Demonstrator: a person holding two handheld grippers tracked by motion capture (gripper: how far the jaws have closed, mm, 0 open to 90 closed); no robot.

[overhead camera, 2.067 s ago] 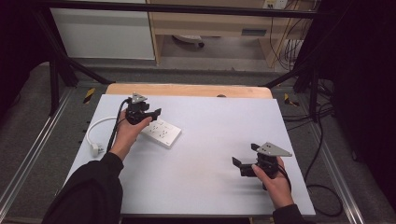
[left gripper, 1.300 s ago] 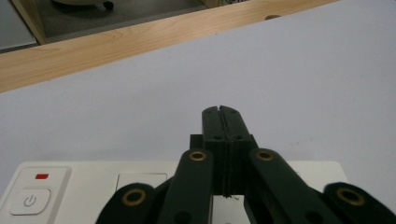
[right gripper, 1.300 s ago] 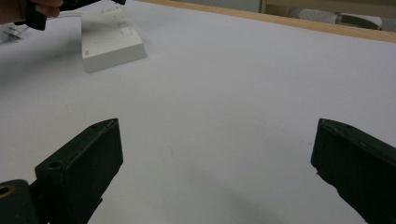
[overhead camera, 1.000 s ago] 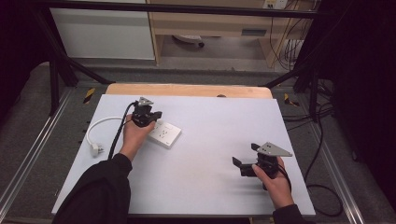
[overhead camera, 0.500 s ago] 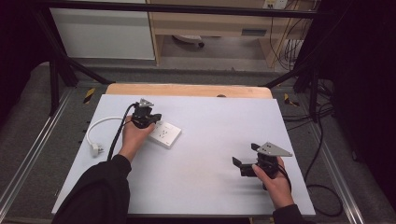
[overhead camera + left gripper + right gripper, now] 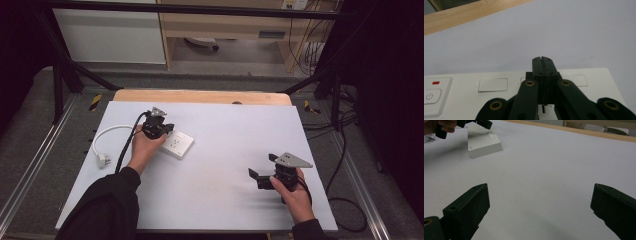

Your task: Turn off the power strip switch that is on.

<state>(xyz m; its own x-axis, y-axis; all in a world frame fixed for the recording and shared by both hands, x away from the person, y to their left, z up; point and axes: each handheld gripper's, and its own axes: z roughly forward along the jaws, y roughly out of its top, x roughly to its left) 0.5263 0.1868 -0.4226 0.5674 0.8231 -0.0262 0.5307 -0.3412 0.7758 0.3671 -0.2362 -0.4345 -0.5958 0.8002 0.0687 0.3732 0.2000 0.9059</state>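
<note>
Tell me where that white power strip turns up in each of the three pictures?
High view: the power strip lies left of centre on the white table, under the left gripper.
Left gripper view: it spans the lower half, beneath the shut jaws.
Right gripper view: it sits far off at upper left.
Shared landmark: the wooden table edge beyond it.

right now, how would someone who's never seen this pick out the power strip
Start at the white table and go to its left half. There the left gripper, jaws shut, hovers over a flat white power strip with a white cord curling leftward. It is the one boxy white thing lying there.
</note>
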